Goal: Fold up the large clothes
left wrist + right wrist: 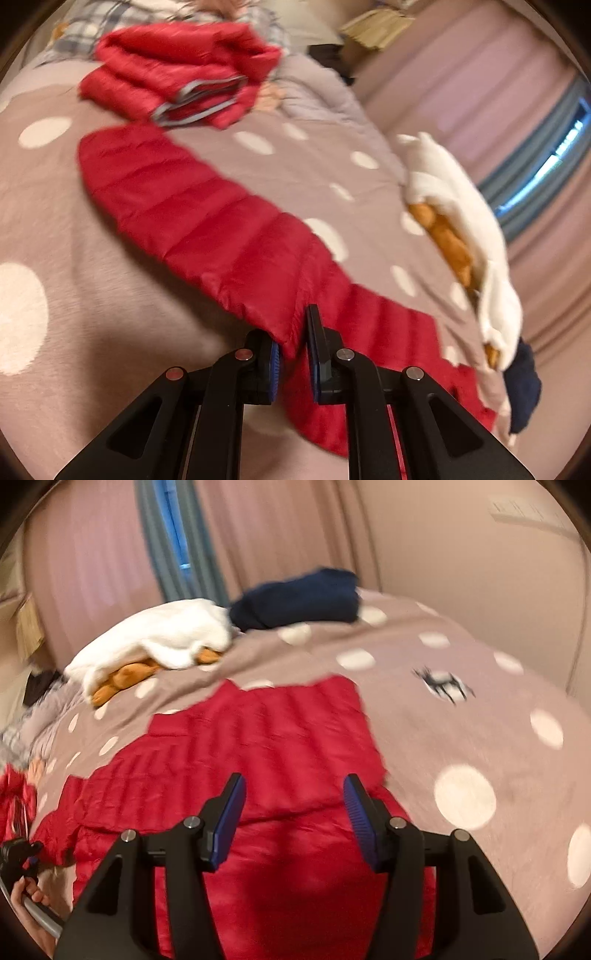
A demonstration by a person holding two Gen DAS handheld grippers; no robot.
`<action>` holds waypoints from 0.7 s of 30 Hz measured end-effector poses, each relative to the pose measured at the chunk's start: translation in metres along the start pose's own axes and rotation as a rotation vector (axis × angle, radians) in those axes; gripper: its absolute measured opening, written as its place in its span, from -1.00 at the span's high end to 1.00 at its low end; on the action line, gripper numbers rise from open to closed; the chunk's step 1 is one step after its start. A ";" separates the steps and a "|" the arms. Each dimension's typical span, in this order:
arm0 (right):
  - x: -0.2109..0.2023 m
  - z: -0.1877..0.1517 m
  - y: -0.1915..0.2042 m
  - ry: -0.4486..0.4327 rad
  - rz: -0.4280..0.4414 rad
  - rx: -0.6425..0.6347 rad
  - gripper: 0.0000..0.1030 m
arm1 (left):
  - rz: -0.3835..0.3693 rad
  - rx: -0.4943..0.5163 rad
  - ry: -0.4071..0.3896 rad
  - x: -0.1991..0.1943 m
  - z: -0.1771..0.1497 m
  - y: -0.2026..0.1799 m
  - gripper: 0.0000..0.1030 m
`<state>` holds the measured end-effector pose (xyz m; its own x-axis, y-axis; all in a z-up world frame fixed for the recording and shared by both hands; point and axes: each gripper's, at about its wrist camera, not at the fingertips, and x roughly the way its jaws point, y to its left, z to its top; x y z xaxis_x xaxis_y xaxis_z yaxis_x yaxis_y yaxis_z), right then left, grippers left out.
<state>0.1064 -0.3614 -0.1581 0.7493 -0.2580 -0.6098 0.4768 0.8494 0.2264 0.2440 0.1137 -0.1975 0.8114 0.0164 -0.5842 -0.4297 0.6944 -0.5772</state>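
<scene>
A: Listing item one: red down jacket [207, 206], spread on the dotted bed [92, 295]; its edge is pinched between the left gripper [293, 354] fingers.

B: Right gripper [295, 812]?

A: Fingers spread above the jacket, holding nothing.

B: Risk?

A: Slippery quilted fabric could slide out of that one pinch, collapsing the fold.

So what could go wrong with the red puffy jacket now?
1. The left gripper pinches only a thin edge of the red jacket, so the slippery fabric might slide out.
2. The right gripper is open above the jacket and holds nothing, so that side could sag or bunch up.
3. The white blanket lies close by on the bed, so a dragged jacket might catch it.
</scene>
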 end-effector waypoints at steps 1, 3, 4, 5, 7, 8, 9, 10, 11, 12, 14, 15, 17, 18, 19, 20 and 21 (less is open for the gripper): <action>0.003 0.000 -0.007 0.005 -0.003 0.019 -0.07 | -0.024 0.019 -0.014 -0.005 0.000 -0.009 0.77; 0.004 0.002 -0.016 0.006 -0.009 0.032 -0.07 | -0.069 0.081 -0.034 -0.015 -0.002 -0.027 0.77; 0.002 0.003 -0.017 -0.002 -0.013 0.033 -0.07 | -0.088 0.131 -0.046 -0.021 -0.005 -0.040 0.77; -0.001 0.004 -0.019 -0.018 -0.019 0.035 -0.07 | -0.101 0.185 -0.063 -0.028 -0.009 -0.053 0.77; -0.005 0.005 -0.022 -0.034 -0.021 0.044 -0.07 | -0.126 0.291 -0.093 -0.040 -0.022 -0.080 0.76; -0.007 0.006 -0.025 -0.041 -0.022 0.055 -0.07 | -0.143 0.322 -0.094 -0.043 -0.028 -0.089 0.76; -0.007 0.006 -0.028 -0.046 -0.026 0.063 -0.07 | -0.187 0.372 -0.075 -0.046 -0.040 -0.105 0.76; -0.008 0.007 -0.031 -0.050 -0.031 0.071 -0.07 | -0.222 0.407 -0.049 -0.046 -0.049 -0.115 0.76; -0.008 0.007 -0.034 -0.052 -0.041 0.080 -0.07 | -0.257 0.444 -0.024 -0.047 -0.059 -0.125 0.76; -0.008 0.007 -0.038 -0.051 -0.049 0.090 -0.07 | -0.295 0.494 0.000 -0.049 -0.073 -0.137 0.77; -0.008 0.007 -0.045 -0.051 -0.057 0.107 -0.07 | -0.344 0.605 0.038 -0.052 -0.105 -0.161 0.76; -0.007 0.008 -0.049 -0.051 -0.062 0.118 -0.07 | -0.361 0.659 0.065 -0.053 -0.123 -0.169 0.76; -0.007 0.009 -0.056 -0.054 -0.087 0.138 -0.07 | -0.346 0.728 0.131 -0.049 -0.155 -0.181 0.76; -0.007 0.008 -0.058 -0.057 -0.103 0.143 -0.07 | -0.321 0.742 0.172 -0.043 -0.168 -0.185 0.76; -0.007 0.008 -0.060 -0.060 -0.116 0.148 -0.07 | -0.291 0.745 0.227 -0.036 -0.180 -0.185 0.76; -0.007 0.007 -0.062 -0.058 -0.126 0.155 -0.07 | -0.267 0.741 0.293 -0.029 -0.191 -0.186 0.76; -0.006 0.007 -0.064 -0.055 -0.129 0.163 -0.07 | -0.252 0.747 0.330 -0.026 -0.199 -0.188 0.76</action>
<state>0.0744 -0.4177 -0.1638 0.6989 -0.3883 -0.6007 0.6353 0.7229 0.2718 0.2250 -0.1601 -0.1874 0.6412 -0.3320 -0.6919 0.2159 0.9432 -0.2525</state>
